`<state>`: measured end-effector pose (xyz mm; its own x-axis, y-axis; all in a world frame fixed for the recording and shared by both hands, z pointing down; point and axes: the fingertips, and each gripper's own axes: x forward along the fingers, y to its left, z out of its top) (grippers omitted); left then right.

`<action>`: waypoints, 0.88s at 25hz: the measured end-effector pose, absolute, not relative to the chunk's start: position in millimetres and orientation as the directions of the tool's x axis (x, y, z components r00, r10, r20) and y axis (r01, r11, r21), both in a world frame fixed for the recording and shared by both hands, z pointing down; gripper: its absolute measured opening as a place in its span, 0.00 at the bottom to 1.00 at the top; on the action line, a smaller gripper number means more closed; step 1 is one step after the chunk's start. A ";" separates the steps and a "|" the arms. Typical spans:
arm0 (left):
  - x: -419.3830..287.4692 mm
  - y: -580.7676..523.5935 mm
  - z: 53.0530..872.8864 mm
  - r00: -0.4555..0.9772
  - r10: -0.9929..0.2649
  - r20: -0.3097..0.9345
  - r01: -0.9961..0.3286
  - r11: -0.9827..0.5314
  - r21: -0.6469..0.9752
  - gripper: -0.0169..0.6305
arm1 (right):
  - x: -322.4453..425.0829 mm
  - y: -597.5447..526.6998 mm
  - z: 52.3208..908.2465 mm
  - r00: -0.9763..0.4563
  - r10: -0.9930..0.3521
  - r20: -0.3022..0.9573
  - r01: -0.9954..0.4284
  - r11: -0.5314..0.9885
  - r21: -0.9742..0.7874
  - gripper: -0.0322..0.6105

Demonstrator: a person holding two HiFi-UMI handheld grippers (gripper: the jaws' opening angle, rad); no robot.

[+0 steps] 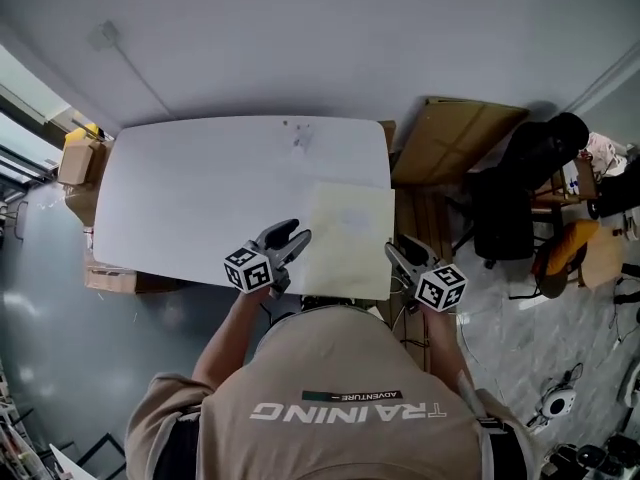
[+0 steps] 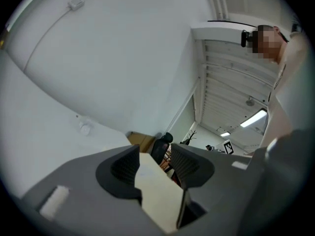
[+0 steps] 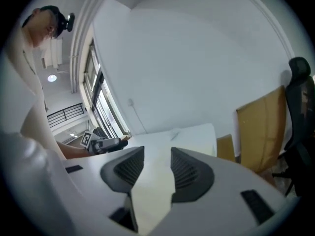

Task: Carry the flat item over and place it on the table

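Both claws are gripping the flat item (image 1: 350,233): the left gripper (image 1: 298,238) is pinching its left edge and the right gripper (image 1: 396,255) its right edge, jaws narrowed onto the sheet. It's hanging over the table's (image 1: 200,188) near right corner. The worry is that it's sitting right at that corner's edges, so a careless release could leave it overhanging and tipping off. Uneven hands could also twist it loose.

Plain office or lab workroom. A large white table (image 1: 200,188) stands on a grey floor (image 1: 50,308). Right of the table: 1 black office chair (image 1: 515,198) and flat cardboard (image 1: 455,138). Left of it: cardboard boxes (image 1: 82,160). Overhead: ceiling strip lights (image 2: 253,118).
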<state>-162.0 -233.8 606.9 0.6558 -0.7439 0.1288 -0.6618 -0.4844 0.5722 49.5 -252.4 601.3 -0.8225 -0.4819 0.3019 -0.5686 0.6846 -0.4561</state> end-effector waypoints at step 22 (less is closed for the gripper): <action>-147.2 -265.6 421.8 0.547 -0.832 0.087 -0.836 -0.547 0.026 0.04 | -0.5 -268.7 380.6 -0.784 -0.620 0.040 -0.619 0.785 0.025 0.06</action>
<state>-147.2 -265.6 421.8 0.5473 -0.8324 0.0868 -0.8365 -0.5474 0.0257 -0.5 -268.7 380.6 -0.7837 -0.6198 0.0398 -0.6193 0.7847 0.0254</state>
